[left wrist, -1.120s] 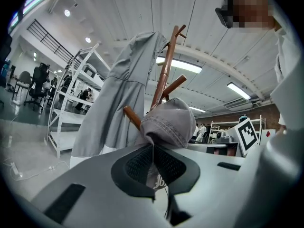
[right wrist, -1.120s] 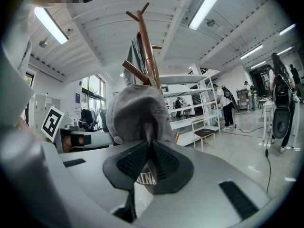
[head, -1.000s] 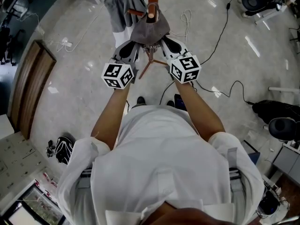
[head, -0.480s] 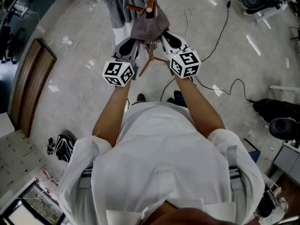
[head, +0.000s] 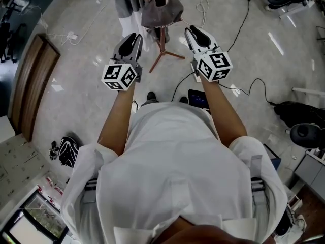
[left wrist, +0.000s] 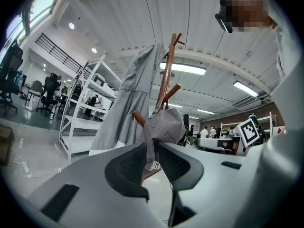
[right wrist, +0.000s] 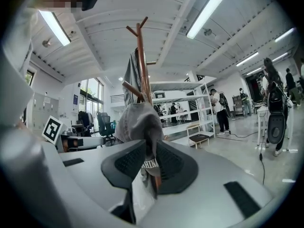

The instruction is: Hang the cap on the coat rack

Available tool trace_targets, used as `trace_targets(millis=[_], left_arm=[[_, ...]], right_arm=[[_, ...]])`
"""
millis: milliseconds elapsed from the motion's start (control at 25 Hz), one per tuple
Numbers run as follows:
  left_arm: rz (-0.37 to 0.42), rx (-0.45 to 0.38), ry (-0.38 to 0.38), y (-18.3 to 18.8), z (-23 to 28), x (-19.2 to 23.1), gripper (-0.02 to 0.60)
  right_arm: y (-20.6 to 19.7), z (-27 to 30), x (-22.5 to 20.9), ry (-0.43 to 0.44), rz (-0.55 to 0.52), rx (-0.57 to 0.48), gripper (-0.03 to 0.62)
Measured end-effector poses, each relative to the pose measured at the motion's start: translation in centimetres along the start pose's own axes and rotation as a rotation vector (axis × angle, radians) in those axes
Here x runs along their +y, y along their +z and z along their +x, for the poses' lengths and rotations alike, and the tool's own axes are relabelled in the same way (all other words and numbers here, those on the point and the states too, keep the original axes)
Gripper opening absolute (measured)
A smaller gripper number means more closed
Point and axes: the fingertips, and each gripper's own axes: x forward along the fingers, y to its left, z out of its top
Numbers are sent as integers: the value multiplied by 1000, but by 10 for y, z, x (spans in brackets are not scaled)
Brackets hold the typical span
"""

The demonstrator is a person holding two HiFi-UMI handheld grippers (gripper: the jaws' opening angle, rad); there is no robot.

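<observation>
Cap (head: 162, 14): hangs on a peg of the coat rack (head: 162, 43), top centre of head view | left hand-held gripper (head: 134, 37): jaws slightly apart, empty, lower left of cap | right hand-held gripper (head: 191, 32): jaws slightly apart, empty, lower right of cap

Big open lab or workshop hall: white shelving racks (left wrist: 88, 103), office chairs (left wrist: 49, 87), ceiling strip lights (right wrist: 205, 12), loose cables (head: 246, 15) across polished floor (head: 76, 100), people standing about (right wrist: 221, 110).
</observation>
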Motion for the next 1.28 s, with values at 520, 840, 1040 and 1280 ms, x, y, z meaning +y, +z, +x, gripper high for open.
trace_targets(millis=[520,840,1040,1280], left_arm=[[-1,-86,-19,23,-55,-82,32],[6,-84,-16,13,-77,-140,17],[-14,-55,-7,-12,-73,-164,17],[-15,-28,4,-25,-68,-178,17]], right_arm=[[55,-126,-2,30,-46,-127,34],[41,-186,-12,40,-69,-96,30],[21,-207,-31,43,-52,-77,29],[6,-215,-38,61,-31,-65,28]])
